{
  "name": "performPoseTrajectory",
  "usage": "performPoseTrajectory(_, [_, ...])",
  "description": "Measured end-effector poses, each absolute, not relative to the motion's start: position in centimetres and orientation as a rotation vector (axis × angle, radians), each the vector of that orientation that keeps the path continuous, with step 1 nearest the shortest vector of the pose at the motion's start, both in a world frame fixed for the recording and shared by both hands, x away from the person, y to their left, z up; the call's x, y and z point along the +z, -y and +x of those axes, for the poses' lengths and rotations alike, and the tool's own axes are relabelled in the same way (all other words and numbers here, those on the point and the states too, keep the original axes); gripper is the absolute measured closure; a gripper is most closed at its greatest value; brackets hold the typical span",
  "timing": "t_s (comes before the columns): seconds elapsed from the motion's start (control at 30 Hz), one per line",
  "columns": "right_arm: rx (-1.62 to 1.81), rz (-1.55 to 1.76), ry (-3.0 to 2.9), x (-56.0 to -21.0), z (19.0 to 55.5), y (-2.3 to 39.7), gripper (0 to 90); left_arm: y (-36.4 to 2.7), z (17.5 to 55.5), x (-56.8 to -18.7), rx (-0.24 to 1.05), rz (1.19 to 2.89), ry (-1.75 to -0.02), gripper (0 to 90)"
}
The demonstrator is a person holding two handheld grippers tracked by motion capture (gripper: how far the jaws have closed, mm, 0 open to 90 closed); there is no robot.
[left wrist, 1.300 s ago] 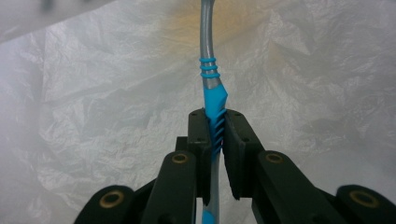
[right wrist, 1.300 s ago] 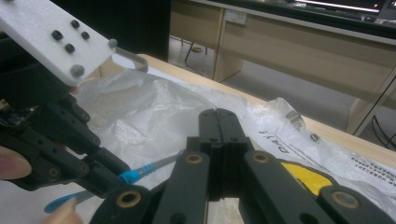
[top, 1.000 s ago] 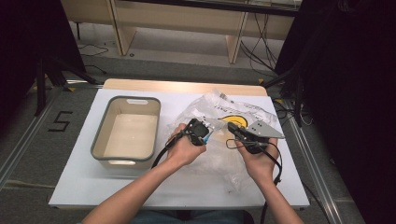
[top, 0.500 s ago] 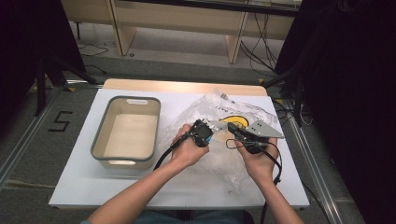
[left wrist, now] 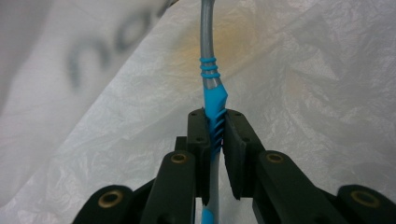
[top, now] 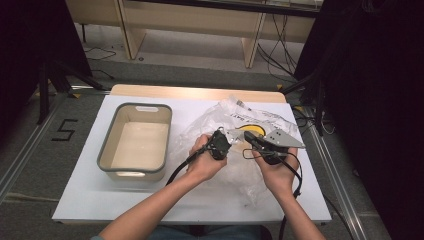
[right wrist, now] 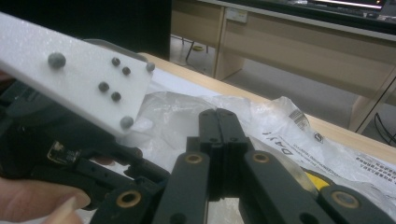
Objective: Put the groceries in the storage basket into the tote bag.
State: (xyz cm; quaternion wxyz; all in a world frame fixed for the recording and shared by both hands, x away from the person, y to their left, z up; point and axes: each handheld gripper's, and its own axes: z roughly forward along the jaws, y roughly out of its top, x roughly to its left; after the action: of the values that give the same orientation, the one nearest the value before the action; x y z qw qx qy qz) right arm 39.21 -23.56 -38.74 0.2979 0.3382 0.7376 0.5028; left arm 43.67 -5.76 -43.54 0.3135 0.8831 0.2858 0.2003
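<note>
The left gripper (left wrist: 214, 135) pinches a slim grey utensil handle with a ribbed blue grip (left wrist: 214, 105), its jaws pressed on the blue part while the handle rises over the crumpled clear plastic bag (top: 260, 125). In the high view the left gripper (top: 220, 143) hovers over that bag, just right of the grey-rimmed beige bin (top: 136, 141). The right gripper (right wrist: 218, 122) has its jaws pressed together on nothing; from above, the right gripper (top: 257, 142) sits over the bag too, near the left one.
</note>
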Motion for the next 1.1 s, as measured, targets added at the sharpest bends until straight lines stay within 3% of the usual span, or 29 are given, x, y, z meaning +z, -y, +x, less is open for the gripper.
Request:
performPoseTrajectory(0.5, [1.335, 0.900, -1.959, -38.7, 39.2, 23.6, 90.0, 6.0, 43.8, -44.3, 0.612, 2.375, -0.635, 79.2])
performPoseTrajectory(0.6, [1.334, 0.900, -1.960, -38.7, 39.2, 23.6, 90.0, 5.9, 43.7, -44.5, 0.607, 2.381, -0.611, 72.2])
performPoseTrajectory(0.7, [1.333, 0.900, -1.957, -38.8, 39.2, 23.6, 90.0, 5.6, 43.3, -44.6, 0.620, 2.372, -0.575, 57.9])
performPoseTrajectory(0.83, [1.328, 0.901, -1.962, -38.8, 39.2, 23.7, 90.0, 4.5, 42.4, -43.9, 0.595, 2.336, -0.573, 48.6])
performPoseTrajectory(1.1, [1.320, 0.914, -1.997, -39.2, 39.1, 23.8, 90.0, 1.0, 39.5, -41.8, 0.522, 2.254, -0.567, 46.9])
